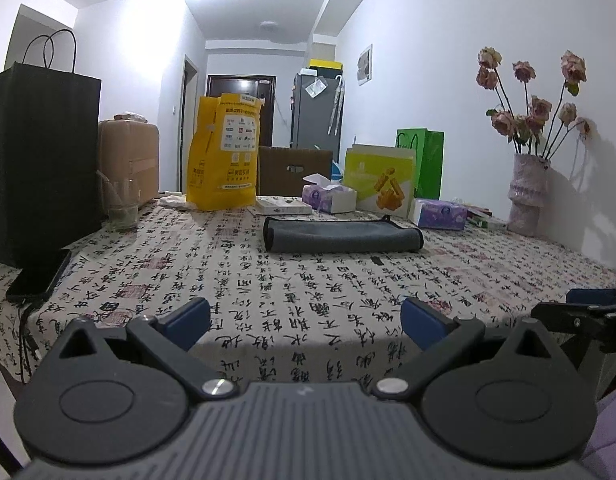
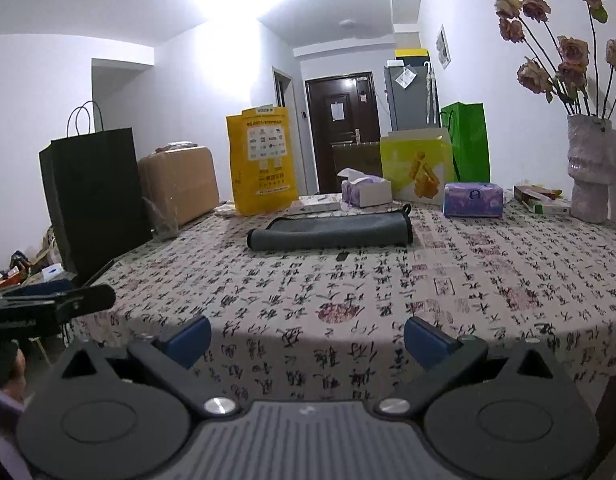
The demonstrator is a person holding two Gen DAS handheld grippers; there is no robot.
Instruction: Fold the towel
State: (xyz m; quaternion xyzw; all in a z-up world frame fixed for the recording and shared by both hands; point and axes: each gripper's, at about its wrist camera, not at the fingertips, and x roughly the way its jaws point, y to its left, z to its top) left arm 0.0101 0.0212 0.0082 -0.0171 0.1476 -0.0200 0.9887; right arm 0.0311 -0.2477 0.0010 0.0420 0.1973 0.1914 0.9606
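Note:
A dark grey towel [image 1: 341, 235] lies folded into a long flat strip toward the far side of the table, on the calligraphy tablecloth [image 1: 268, 288]. It also shows in the right wrist view [image 2: 331, 232]. My left gripper [image 1: 306, 322] is open and empty, held at the table's near edge, well short of the towel. My right gripper [image 2: 308, 338] is open and empty too, also at the near edge. The right gripper shows at the right edge of the left wrist view [image 1: 587, 312]. The left gripper shows at the left edge of the right wrist view [image 2: 52, 308].
A black paper bag [image 1: 40, 160], a phone [image 1: 40, 276] and a glass [image 1: 122, 204] stand at the left. A yellow bag [image 1: 224, 152], tissue boxes [image 1: 329, 196], a yellow-green box [image 1: 377, 180], a green bag [image 1: 425, 162] and a vase of dried roses [image 1: 525, 196] line the back.

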